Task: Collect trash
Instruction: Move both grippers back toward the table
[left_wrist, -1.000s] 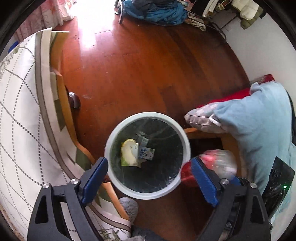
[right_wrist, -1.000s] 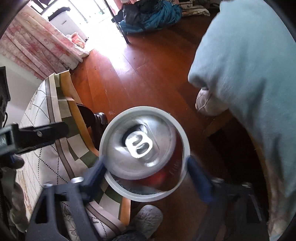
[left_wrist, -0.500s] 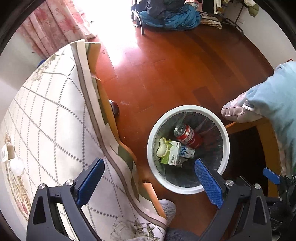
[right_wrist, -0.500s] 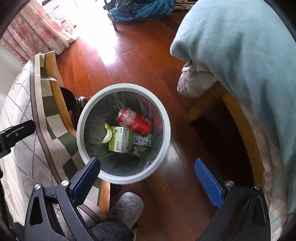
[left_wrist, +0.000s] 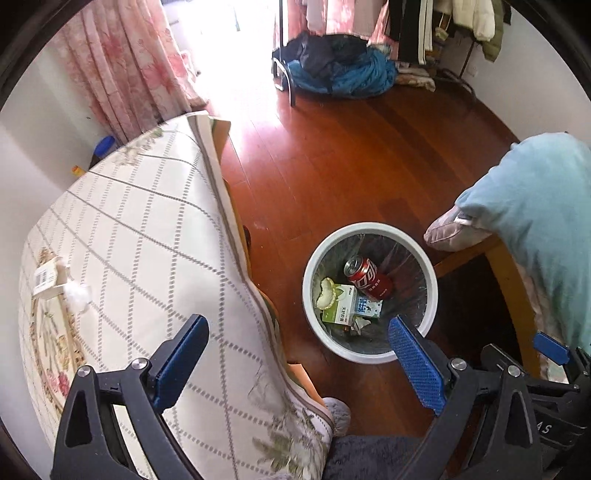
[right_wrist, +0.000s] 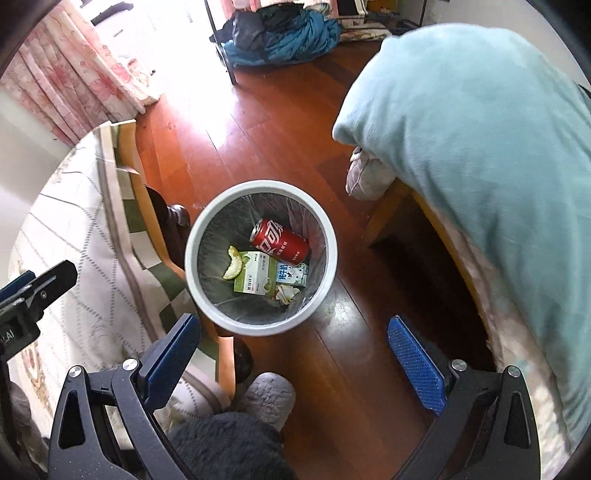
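Note:
A white round trash bin (left_wrist: 370, 230) (right_wrist: 261, 186) with a dark liner stands on the wood floor. Inside lie a red soda can (left_wrist: 367, 277) (right_wrist: 280, 242), a green and white carton (left_wrist: 341, 305) (right_wrist: 255, 273), a small blue and white carton (right_wrist: 292, 275), a fruit peel (left_wrist: 325, 298) (right_wrist: 233, 266) and crumpled paper. My left gripper (left_wrist: 297, 349) is open and empty, above the table edge and the bin. My right gripper (right_wrist: 293, 349) is open and empty above the floor, just short of the bin. On the table lie a small labelled box (left_wrist: 46, 276) and a white tissue wad (left_wrist: 78, 294).
A table with a checked cloth (left_wrist: 140, 251) (right_wrist: 81, 229) fills the left. A chair draped with a light blue blanket (left_wrist: 535, 206) (right_wrist: 480, 147) stands to the right. A grey slipper (right_wrist: 267, 395) is below. Clothes pile (left_wrist: 340, 70) and pink curtains (left_wrist: 122, 74) lie at the back.
One second ago my right gripper held the red can over the bin; it opened and the can dropped in. Both grippers have since risen and pulled back, the left swinging over the table.

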